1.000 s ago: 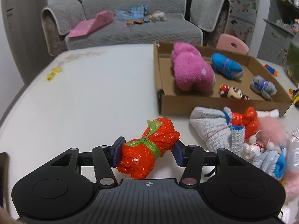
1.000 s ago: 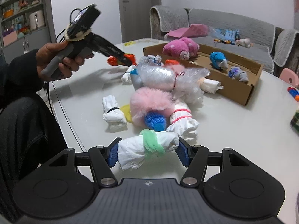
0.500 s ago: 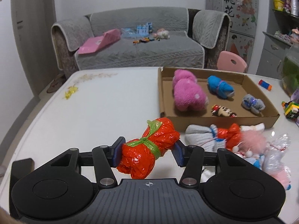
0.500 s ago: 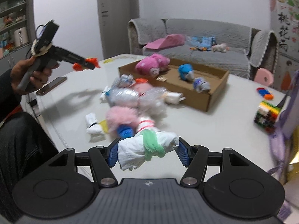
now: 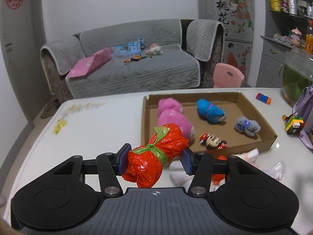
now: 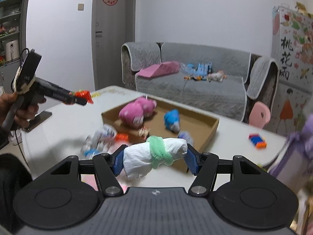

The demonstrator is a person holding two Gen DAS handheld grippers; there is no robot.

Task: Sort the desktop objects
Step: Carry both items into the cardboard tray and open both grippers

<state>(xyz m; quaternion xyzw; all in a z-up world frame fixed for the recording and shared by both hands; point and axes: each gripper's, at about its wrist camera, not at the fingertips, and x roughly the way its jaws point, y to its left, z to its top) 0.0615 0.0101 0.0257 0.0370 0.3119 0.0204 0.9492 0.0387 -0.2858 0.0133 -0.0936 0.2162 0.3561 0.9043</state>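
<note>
My left gripper [image 5: 155, 160] is shut on an orange plastic bundle tied with a green band [image 5: 156, 154] and holds it above the white table, near the front left corner of the cardboard box [image 5: 270, 137]. My right gripper [image 6: 154, 159] is shut on a white cloth bundle with a green band [image 6: 154, 156], held high in front of the box [image 6: 213, 125]. The box holds a pink plush [image 5: 172, 117], a blue bundle [image 5: 210, 111], a grey bundle [image 5: 247, 126] and a small doll [image 5: 212, 141]. The left gripper also shows in the right wrist view [image 6: 82, 99].
Loose bundles lie on the table before the box [image 6: 105, 139]. A striped toy [image 5: 263, 98], a block toy [image 5: 294, 125] and a purple bag [image 5: 305, 105] sit to the right. A phone [image 6: 38, 118] lies near the left table edge. A sofa [image 5: 133, 66] stands behind.
Both grippers have risen well above the table with their bundles still held. The box and the loose pile now look lower and farther away.
</note>
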